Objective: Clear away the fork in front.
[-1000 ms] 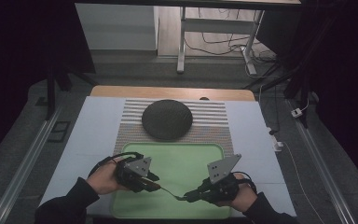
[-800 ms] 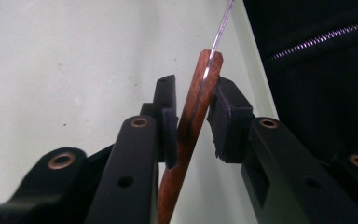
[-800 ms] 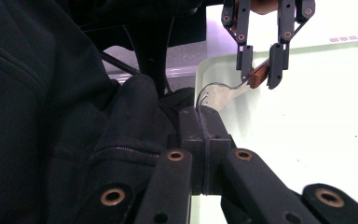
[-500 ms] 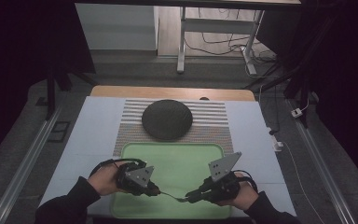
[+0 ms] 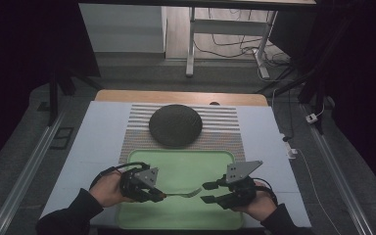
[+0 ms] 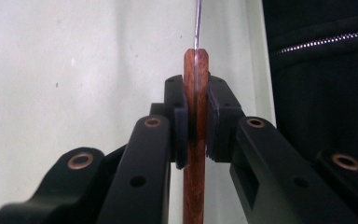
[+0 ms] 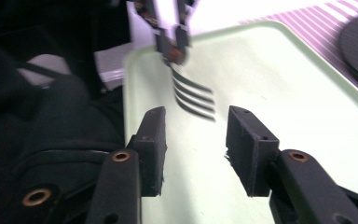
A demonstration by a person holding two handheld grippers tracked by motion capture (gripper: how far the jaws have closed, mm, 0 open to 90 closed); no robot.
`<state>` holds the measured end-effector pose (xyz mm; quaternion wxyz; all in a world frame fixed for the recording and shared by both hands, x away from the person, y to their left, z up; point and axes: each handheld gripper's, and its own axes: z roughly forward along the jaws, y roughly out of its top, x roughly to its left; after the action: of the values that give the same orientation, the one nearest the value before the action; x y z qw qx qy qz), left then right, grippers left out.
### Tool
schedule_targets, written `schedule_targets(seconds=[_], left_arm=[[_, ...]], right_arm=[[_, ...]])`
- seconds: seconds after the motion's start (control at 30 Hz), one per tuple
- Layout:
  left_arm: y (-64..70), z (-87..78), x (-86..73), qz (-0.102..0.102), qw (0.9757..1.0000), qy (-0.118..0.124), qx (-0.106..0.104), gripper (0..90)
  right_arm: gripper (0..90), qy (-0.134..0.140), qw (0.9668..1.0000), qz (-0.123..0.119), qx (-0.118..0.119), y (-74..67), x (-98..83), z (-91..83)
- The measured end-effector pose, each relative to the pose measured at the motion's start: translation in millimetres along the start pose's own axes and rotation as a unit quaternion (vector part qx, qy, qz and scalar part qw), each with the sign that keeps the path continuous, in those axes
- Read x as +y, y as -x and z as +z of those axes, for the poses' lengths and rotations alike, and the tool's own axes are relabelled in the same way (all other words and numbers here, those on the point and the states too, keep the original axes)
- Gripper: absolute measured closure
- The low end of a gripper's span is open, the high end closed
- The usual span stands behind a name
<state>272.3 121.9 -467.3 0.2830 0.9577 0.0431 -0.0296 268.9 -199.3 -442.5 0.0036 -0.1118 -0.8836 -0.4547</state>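
Over the green tray (image 5: 225, 157), the left gripper (image 5: 159, 197) clamps the wooden handle of a fork (image 5: 188, 193), keeping it level, as the right gripper (image 5: 208, 192), jaws just opened and empty, sits clear of the tines.

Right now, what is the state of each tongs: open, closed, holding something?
Left tongs: closed on the wooden handle of the fork.
Right tongs: open, holding nothing; jaws have just been opening, fork tines just beyond them.
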Motion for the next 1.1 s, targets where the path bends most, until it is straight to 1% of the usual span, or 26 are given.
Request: schedule_targets(seconds=[0.03, 0.1, 0.17, 0.23, 0.27, 0.33, 0.4, 0.5, 0.6, 0.67, 0.77, 0.8, 0.87, 0.93, 0.97, 1.0, 1.07, 1.1], left_arm=[[0.0, -0.4, -0.8, -0.009, 1.0, -0.002, 0.0, 79.8], [-0.3, -1.6, -2.0, -0.033, 0.9994, -0.003, 0.005, 79.8], [-1.2, -2.9, -3.3, -0.055, 0.9985, -0.003, 0.006, 79.8], [-1.5, -3.6, -4.7, -0.078, 0.9968, -0.005, 0.016, 79.7], [-1.8, -3.9, -5.5, -0.088, 0.9959, -0.006, 0.019, 79.7], [-1.9, -4.5, -7.3, -0.108, 0.9938, -0.006, 0.025, 79.7], [-1.7, -5.1, -9.1, -0.126, 0.9915, -0.006, 0.032, 79.7], [-1.3, -5.4, -11.6, -0.154, 0.987, -0.01, 0.046, 79.7], [-1.9, -4.9, -14.7, -0.184, 0.9813, -0.014, 0.055, 79.7], [-2.2, -4.0, -16.7, -0.201, 0.9776, -0.016, 0.059, 79.7], [-1.8, -1.5, -19.8, -0.232, 0.9703, -0.014, 0.066, 79.7], [-1.9, -0.8, -21.2, -0.243, 0.9677, -0.014, 0.067, 79.7], [-2.4, 0.1, -24.0, -0.262, 0.9624, -0.016, 0.071, 79.7], [-2.7, 1.7, -26.1, -0.279, 0.9564, -0.023, 0.083, 79.7], [-3.1, 2.5, -27.0, -0.286, 0.9531, -0.03, 0.093, 79.6], [-3.8, 3.2, -28.0, -0.297, 0.9488, -0.036, 0.102, 79.6], [-6.7, 4.3, -30.5, -0.322, 0.9391, -0.043, 0.111, 79.6], [-8.3, 4.9, -32.0, -0.335, 0.9346, -0.043, 0.111, 79.6]], right_arm=[[52.3, -0.003, 0.9997, 0.007, -0.021, 0.2, -1.2, -1.2], [47.8, -0.006, 0.9988, 0.02, -0.045, 0.7, -4.4, -4.2], [43.3, -0.011, 0.9968, 0.032, -0.072, 0.5, -7.7, -6.8], [38.2, -0.012, 0.9942, 0.041, -0.099, -0.7, -11.0, -9.7], [38.0, -0.014, 0.9929, 0.047, -0.109, -1.1, -12.6, -11.4], [34.7, -0.019, 0.9897, 0.048, -0.133, -3.4, -15.9, -14.8], [31.9, -0.019, 0.9874, 0.052, -0.148, -6.0, -19.5, -17.8], [27.4, -0.016, 0.9844, 0.062, -0.164, -9.5, -25.1, -21.4], [23.2, -0.016, 0.9804, 0.071, -0.183, -12.3, -29.6, -26.4], [21.1, -0.013, 0.9789, 0.075, -0.19, -13.7, -32.4, -30.1], [19.5, -0.012, 0.9752, 0.085, -0.204, -15.5, -35.7, -35.7], [19.5, -0.009, 0.9748, 0.087, -0.205, -15.7, -36.9, -38.0], [19.3, -0.008, 0.9727, 0.092, -0.213, -16.5, -39.0, -42.1], [18.7, -0.004, 0.9707, 0.096, -0.22, -17.3, -40.8, -45.4], [18.7, -0.004, 0.9695, 0.096, -0.225, -17.6, -41.4, -47.1], [18.7, -0.006, 0.9684, 0.097, -0.23, -17.9, -41.9, -48.8], [18.7, -0.005, 0.9658, 0.098, -0.24, -18.7, -43.1, -51.4], [18.8, -0.003, 0.9651, 0.098, -0.243, -18.9, -43.6, -52.8]])
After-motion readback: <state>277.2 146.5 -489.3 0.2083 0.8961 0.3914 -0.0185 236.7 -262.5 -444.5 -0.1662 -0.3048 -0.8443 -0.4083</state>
